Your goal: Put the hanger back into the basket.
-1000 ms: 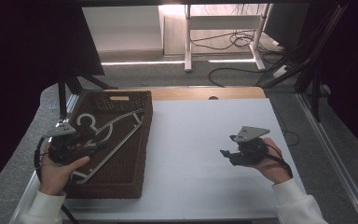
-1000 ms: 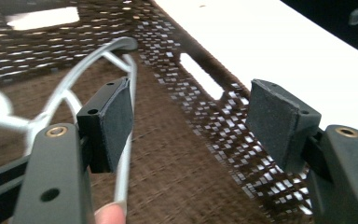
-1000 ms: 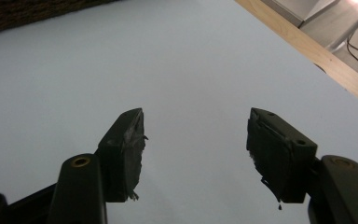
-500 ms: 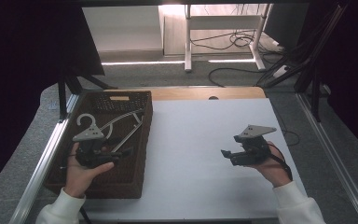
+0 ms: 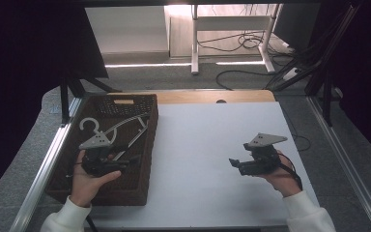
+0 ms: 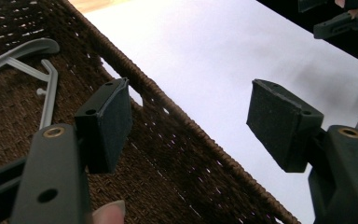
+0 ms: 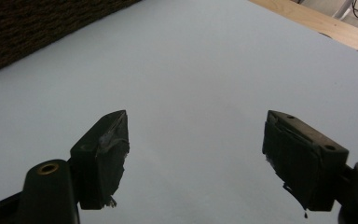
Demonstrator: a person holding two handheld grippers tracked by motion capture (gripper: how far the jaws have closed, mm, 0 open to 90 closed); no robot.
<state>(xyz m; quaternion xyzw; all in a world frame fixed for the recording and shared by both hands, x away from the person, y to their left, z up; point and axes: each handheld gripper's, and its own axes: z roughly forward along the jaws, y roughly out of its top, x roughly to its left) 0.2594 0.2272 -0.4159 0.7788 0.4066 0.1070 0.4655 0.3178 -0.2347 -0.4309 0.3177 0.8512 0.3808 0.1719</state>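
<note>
The left tool (image 5: 125, 162) hangs over the near half of the dark brown woven wicker basket (image 5: 147, 145), its jaws spread wide with nothing between them; in the left gripper view they frame the basket's right rim and the white surface (image 5: 207, 145) beyond. The grey plastic clothes hanger (image 5: 121, 126) lies flat on the basket floor just ahead of this tool, untouched, its hook curling toward the far left corner. In the left gripper view one shoulder of the hanger (image 6: 32, 56) sits past the left jaw, apart from it.

The right tool (image 5: 235, 163) floats above the bare surface well to the right of the basket, pointing toward it. Its jaws have just been opening and now stand wide, empty, with bare white surface between them in the right gripper view (image 7: 193, 154).

Judging by this, the job of lifting the hanger out has barely begun: no grip is made, and both tools look merely readied.

The left tool covers part of the hanger's lower bar, so whether a second hanger lies there is hard to tell.
</note>
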